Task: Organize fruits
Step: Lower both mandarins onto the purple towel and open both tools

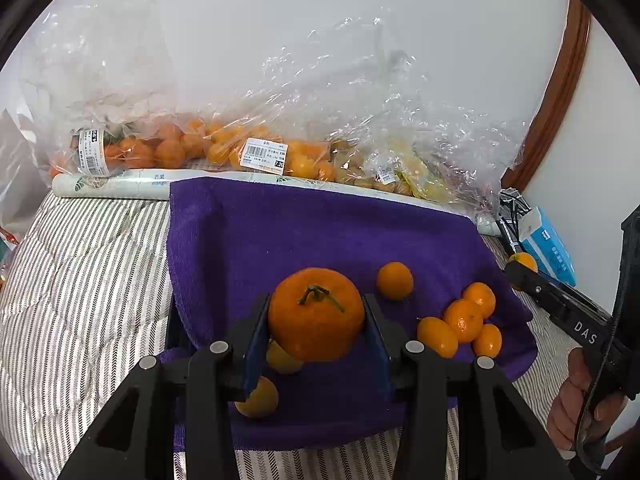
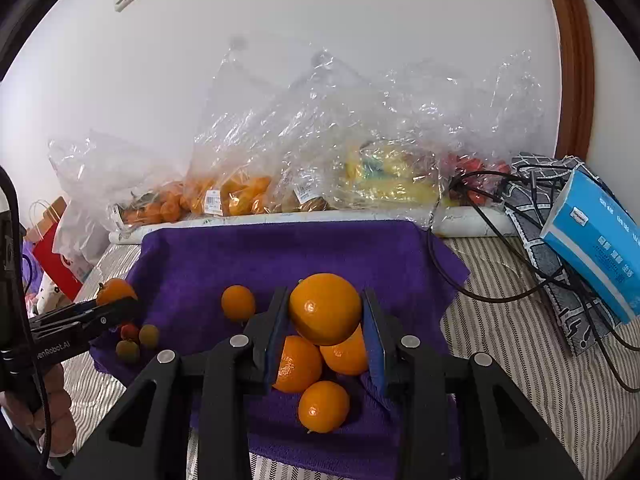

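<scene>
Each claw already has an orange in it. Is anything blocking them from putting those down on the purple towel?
Nothing visible bars the way. The left gripper holds a stemmed mandarin and the right gripper a smooth orange, both just above the purple towel. Only loose fruit lies beneath.

I see a stemmed mandarin (image 1: 316, 314) held off the purple towel (image 1: 300, 232) near its front edge, stem up. A smooth orange (image 2: 325, 308) is likewise lifted above three small oranges (image 2: 324, 406) clustered by the towel's front right corner. One small orange (image 2: 238, 303) lies alone mid-towel, and small greenish and red fruits (image 2: 136, 340) sit at its front left corner.
</scene>
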Available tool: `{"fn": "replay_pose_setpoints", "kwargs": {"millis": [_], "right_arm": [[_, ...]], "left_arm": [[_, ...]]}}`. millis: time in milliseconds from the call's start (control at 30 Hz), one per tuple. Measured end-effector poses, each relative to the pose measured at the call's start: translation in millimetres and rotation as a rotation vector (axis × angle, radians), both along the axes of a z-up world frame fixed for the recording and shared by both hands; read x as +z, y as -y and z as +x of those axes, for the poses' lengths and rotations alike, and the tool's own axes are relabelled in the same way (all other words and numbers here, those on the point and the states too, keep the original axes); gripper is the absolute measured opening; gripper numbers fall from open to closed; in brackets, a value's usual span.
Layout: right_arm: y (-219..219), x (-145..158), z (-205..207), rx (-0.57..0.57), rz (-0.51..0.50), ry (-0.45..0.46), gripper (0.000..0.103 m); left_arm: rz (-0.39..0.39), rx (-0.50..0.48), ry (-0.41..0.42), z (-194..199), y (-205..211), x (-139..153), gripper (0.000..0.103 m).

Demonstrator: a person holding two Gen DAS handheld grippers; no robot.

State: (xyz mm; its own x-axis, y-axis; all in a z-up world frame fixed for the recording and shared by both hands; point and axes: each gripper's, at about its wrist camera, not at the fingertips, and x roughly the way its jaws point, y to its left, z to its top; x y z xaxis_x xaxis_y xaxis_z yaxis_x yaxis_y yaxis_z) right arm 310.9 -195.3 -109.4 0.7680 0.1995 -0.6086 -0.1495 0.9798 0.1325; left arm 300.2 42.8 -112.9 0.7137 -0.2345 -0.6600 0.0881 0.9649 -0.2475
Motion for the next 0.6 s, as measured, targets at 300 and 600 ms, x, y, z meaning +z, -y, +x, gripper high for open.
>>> {"fn": "replay_pose_setpoints", "kwargs": {"millis": [300,600], "right_arm": [[-17.5,-14.4,5.0,0.040,-0.040,-0.035,0.035],[-22.5,-20.1,7.9,0.056,-0.057,-0.056,0.035]], "left_arm": [[-0.004,0.004,-0.009,2.0,-2.4,-2.8,0.042],[-0.006,0.002,-0.020,3.1,-2.4,-5.4,0.042]]}}
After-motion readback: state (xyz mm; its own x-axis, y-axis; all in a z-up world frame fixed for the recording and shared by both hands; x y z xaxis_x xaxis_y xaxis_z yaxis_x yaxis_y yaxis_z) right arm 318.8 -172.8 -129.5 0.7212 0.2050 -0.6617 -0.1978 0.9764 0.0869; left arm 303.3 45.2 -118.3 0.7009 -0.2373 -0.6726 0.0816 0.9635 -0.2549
